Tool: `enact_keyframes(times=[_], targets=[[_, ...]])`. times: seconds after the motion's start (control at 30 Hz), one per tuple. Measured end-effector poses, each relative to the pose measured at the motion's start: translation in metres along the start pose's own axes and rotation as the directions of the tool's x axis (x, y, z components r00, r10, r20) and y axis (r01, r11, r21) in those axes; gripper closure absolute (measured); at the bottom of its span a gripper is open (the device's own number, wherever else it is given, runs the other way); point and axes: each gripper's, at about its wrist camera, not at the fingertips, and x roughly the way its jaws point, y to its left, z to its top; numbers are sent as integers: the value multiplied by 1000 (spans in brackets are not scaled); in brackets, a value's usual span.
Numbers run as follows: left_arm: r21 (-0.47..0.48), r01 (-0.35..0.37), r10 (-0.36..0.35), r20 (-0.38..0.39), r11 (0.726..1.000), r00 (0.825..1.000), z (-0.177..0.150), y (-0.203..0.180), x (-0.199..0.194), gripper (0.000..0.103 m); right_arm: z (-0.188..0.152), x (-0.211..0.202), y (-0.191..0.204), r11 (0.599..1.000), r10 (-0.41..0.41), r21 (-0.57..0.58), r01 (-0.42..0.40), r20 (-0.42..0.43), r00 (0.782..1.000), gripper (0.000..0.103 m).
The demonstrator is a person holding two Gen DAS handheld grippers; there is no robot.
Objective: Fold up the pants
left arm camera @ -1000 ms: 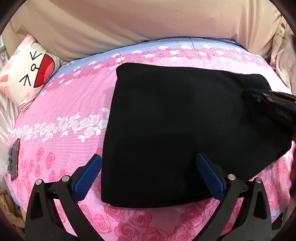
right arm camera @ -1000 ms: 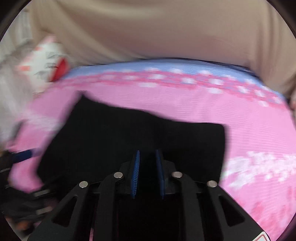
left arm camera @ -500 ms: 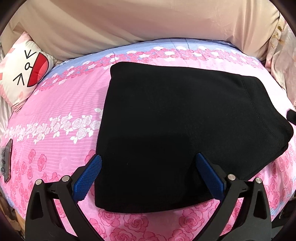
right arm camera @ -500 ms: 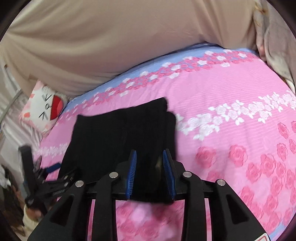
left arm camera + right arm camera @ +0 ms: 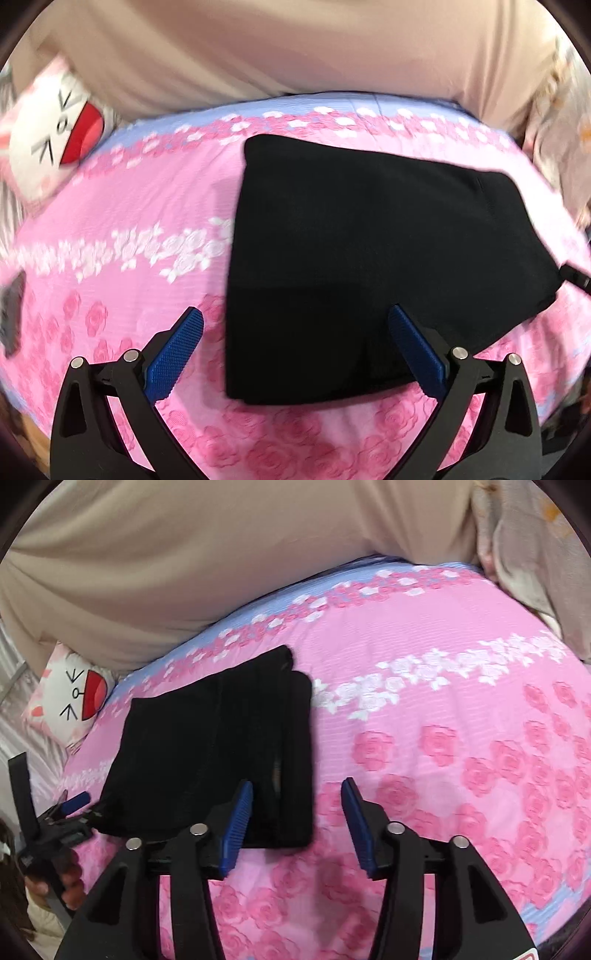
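From the left wrist view, the black pants (image 5: 373, 258) lie on the bed (image 5: 122, 280) as a compact, roughly rectangular bundle, flat on the pink rose-print cover. The left hand-held gripper (image 5: 295, 343) hovers at the bundle's near edge with its blue pads spread wide and nothing between them; its right finger sits over the fabric, its left finger over bare cover. That wide stance suits either a fresh grab of the near corner or simply backing off. A cartoon-face pillow (image 5: 55, 136) rests at the far left beside a beige backdrop (image 5: 295, 48), well apart from the garment. A dark flat object (image 5: 11, 317) lies at the left edge of the bed; what it is cannot be told.

From the right wrist view, the pants (image 5: 221, 753) show stacked layers along their right edge, so the folding looks largely done. The right hand-held gripper (image 5: 297, 823) is also parted and empty, straddling the bundle's near right corner, the left pad over cloth and the right pad over the cover. The left hand-held gripper (image 5: 70, 808) appears at the opposite end of the bundle. Judging by both empty tools, the remaining work is probably only a tidy-up.
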Motion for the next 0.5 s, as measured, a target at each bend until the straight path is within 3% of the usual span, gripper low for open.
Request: enact_keyframes(times=[0.07, 0.13, 0.23, 0.37, 0.43, 0.5], targets=[[-94, 63, -67, -41, 994, 997, 2, 21, 3, 5, 0, -2, -6, 998, 48, 40, -48, -9, 999, 53], [-222, 113, -135, -85, 968, 987, 0, 46, 13, 5, -4, 1, -12, 989, 119, 90, -116, -33, 992, 46], [-348, 118, -174, -135, 930, 975, -7, 66, 29, 5, -7, 13, -12, 977, 175, 135, -164, -72, 982, 42], [-365, 164, -223, -124, 916, 967, -6, 60, 31, 5, -12, 27, -11, 961, 224, 191, -199, -118, 967, 28], [-356, 165, -220, -119, 920, 968, -5, 52, 32, 5, -14, 39, -12, 943, 273, 236, -236, -137, 952, 26], [-348, 171, -225, -120, 922, 967, -2, 45, 35, 5, -16, 42, -14, 922, 312, 274, -274, -109, 944, 18]])
